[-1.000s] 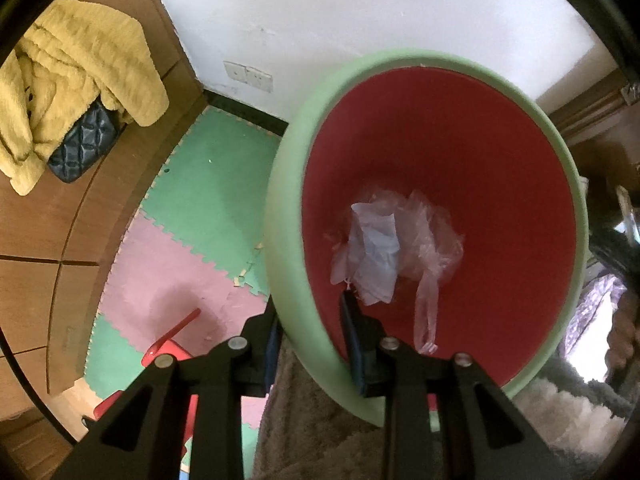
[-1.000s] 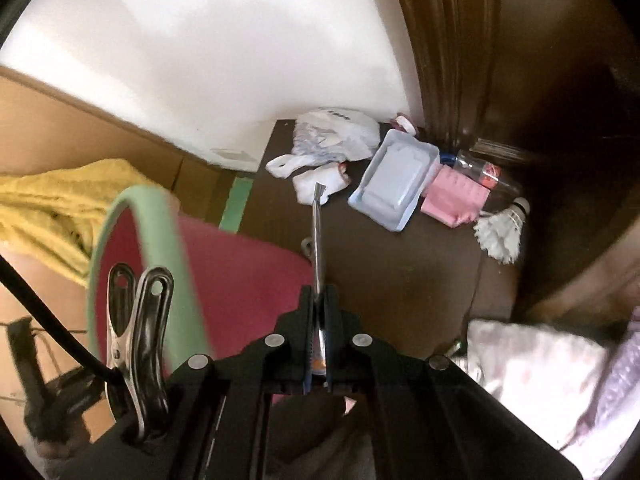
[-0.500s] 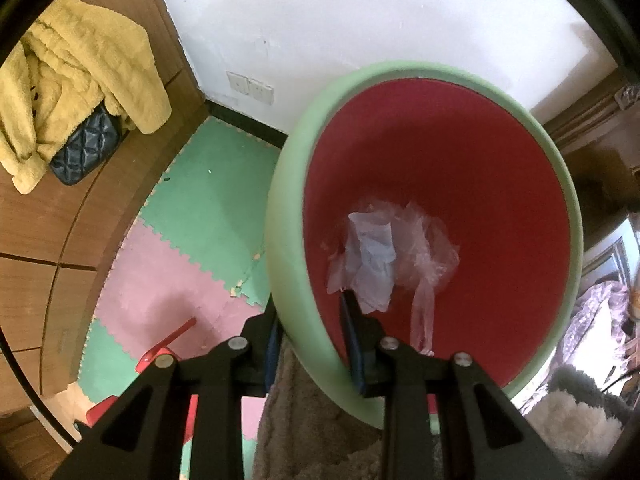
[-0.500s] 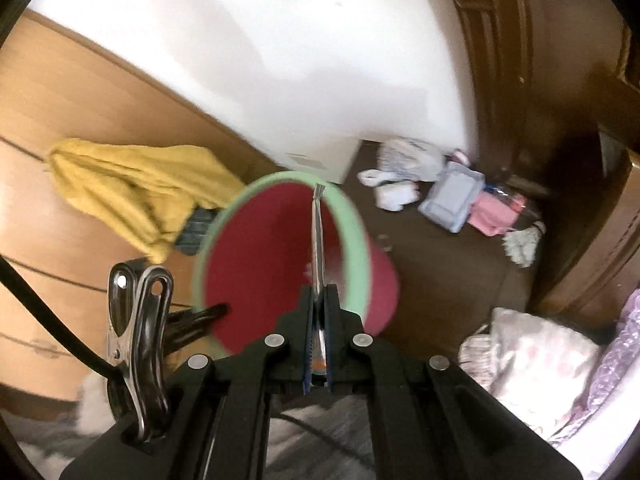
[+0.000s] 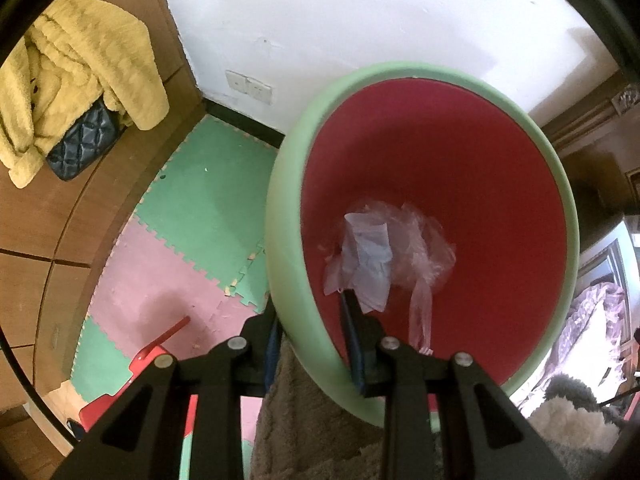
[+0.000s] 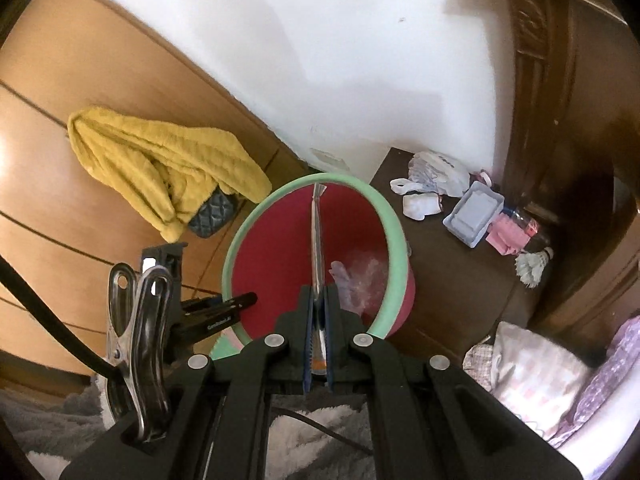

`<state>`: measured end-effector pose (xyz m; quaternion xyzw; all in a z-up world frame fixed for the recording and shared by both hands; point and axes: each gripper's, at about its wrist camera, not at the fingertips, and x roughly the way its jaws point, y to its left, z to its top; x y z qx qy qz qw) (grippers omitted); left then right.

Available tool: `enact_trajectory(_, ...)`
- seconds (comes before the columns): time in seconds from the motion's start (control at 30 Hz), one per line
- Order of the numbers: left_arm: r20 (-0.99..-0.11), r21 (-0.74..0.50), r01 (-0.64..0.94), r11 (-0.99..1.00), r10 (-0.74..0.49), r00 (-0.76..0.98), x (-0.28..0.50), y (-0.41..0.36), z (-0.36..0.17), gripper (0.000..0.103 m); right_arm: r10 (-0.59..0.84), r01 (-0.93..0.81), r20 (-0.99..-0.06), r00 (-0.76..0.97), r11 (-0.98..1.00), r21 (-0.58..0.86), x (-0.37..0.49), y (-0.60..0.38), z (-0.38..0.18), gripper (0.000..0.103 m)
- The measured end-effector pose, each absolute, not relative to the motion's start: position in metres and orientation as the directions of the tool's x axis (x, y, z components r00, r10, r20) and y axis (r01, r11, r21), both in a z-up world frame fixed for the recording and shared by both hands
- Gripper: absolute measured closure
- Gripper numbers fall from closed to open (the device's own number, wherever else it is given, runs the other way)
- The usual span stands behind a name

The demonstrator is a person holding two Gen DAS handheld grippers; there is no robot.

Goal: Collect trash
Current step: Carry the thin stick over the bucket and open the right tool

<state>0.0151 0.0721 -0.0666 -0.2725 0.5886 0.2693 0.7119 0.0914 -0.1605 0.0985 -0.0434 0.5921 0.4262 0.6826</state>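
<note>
A red bin (image 5: 460, 184) with a pale green rim is being held by the left gripper (image 5: 316, 336), whose jaws are being kept narrow on the near wall, one finger outside the rim and the other inside. Crumpled clear plastic (image 5: 384, 256) is lying at the bottom of the bin. In the right wrist view the same bin (image 6: 280, 264) is being seen from above and behind, with the right gripper (image 6: 318, 300) poised over its mouth. A thin flat wrapper (image 6: 316, 248) is being pinched edge-on between the right gripper's nearly closed jaws, its far end reaching to the bin's far rim.

The floor is being shown as interlocking foam mats (image 5: 208, 200) in green and pink, with a red dustpan (image 5: 152, 360) lying on them. A white wall (image 5: 360, 20) is being met by wooden panelling (image 6: 60, 100), against which a yellow knitted garment (image 6: 160, 164) is draped over a dark quilted bag (image 6: 212, 212). To the right a dark wooden cabinet top (image 6: 448, 280) is being cluttered by white plastic bags (image 6: 436, 170), a pale tray (image 6: 474, 214), a pink packet (image 6: 506, 236) and a shuttlecock (image 6: 532, 266). Pale patterned bedding (image 6: 532, 376) is lying at the lower right.
</note>
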Motion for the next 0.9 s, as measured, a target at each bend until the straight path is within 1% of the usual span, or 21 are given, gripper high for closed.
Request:
enact_trajectory(0.13, -0.986, -0.072, -0.697, 0.714, 0.057, 0.16, 0.014, 0.071, -0.067, 0.073, 0.506, -0.672, -0.859, -0.076, 0.61, 0.419, 0.084, -0.143, 0.094, 0.097)
enact_trajectory(0.3, -0.988, -0.072, -0.689, 0.722, 0.044, 0.15, 0.015, 0.071, -0.068, 0.073, 0.485, -0.687, -0.868, -0.109, 0.594, 0.418, 0.079, -0.12, 0.084, 0.097)
enact_trajectory(0.5, -0.986, -0.092, -0.678, 0.73, 0.031, 0.167, 0.017, 0.071, -0.067, 0.072, 0.452, -0.757, -0.889, -0.068, 0.557, 0.341, 0.066, -0.092, 0.088, 0.097)
enact_trajectory(0.63, -0.985, -0.097, -0.67, 0.736, 0.027, 0.173, 0.015, 0.071, -0.067, 0.072, 0.331, -0.776, -0.942, -0.054, 0.58, 0.248, 0.063, -0.071, 0.065, 0.097)
enact_trajectory(0.8, -0.985, -0.102, -0.664, 0.741, 0.017, 0.17, 0.014, 0.072, -0.067, 0.072, 0.215, -0.768, -0.976, -0.035, 0.619, 0.164, 0.063, -0.053, 0.032, 0.097)
enact_trajectory(0.83, -0.985, -0.106, -0.664, 0.74, 0.013, 0.171, 0.014, 0.072, -0.068, 0.072, 0.201, -0.768, -0.979, -0.023, 0.624, 0.146, 0.063, -0.05, 0.028, 0.093)
enact_trajectory(0.87, -0.985, -0.107, -0.663, 0.741, 0.01, 0.171, 0.013, 0.072, -0.068, 0.072, 0.198, -0.768, -0.98, -0.023, 0.624, 0.144, 0.063, -0.047, 0.026, 0.081)
enact_trajectory(0.9, -0.985, -0.109, -0.662, 0.741, 0.008, 0.17, 0.013, 0.072, -0.068, 0.072, 0.203, -0.767, -0.979, -0.032, 0.623, 0.154, 0.063, -0.046, 0.025, 0.064)
